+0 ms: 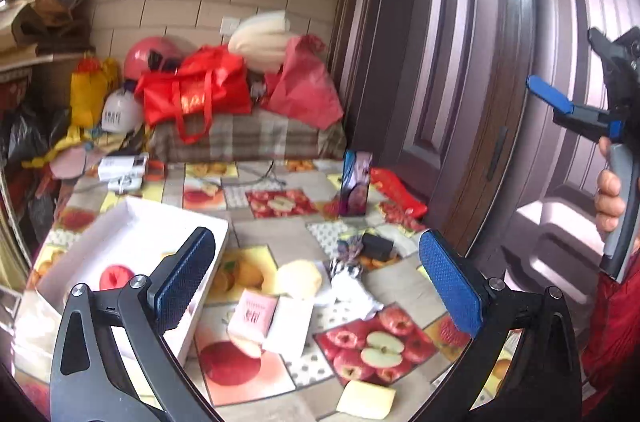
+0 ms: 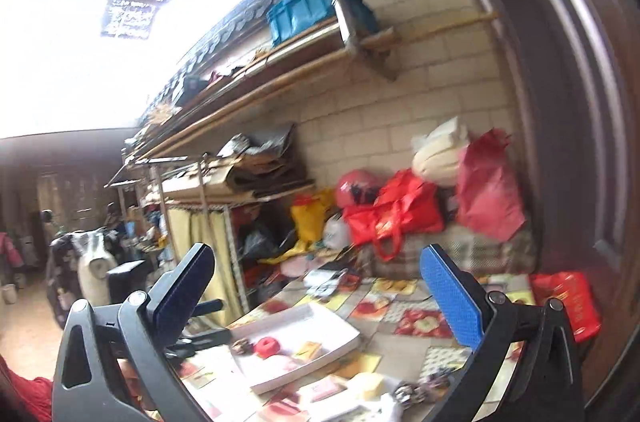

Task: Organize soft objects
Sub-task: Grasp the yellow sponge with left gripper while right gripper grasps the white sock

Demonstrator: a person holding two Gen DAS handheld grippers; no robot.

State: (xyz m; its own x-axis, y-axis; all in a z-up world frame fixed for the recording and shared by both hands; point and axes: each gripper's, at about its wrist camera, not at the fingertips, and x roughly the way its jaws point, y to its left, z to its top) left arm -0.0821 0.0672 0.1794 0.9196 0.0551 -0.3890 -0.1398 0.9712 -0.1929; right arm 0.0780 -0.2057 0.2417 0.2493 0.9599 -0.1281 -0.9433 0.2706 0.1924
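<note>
My left gripper (image 1: 316, 278) is open and empty above the table with the fruit-print cloth (image 1: 280, 230). Below it lie a pale yellow round soft thing (image 1: 300, 278), a pink packet (image 1: 256, 314), a white crumpled cloth (image 1: 348, 286), a knotted rope toy (image 1: 348, 246) and a yellow sponge (image 1: 366, 400). A white tray (image 1: 132, 230) at the left holds a red soft ball (image 1: 116, 276). My right gripper (image 2: 316, 286) is open and empty, raised high; it shows at the right edge of the left wrist view (image 1: 580, 110). The tray (image 2: 344, 326) and red ball (image 2: 267, 346) show below it.
A phone (image 1: 355, 184) stands upright mid-table. A red packet (image 1: 398, 192) lies by the dark door (image 1: 460, 62). Red bags (image 1: 200, 90), a helmet and bundles pile on a plaid box at the back. Shelves (image 2: 224, 182) stand at the left.
</note>
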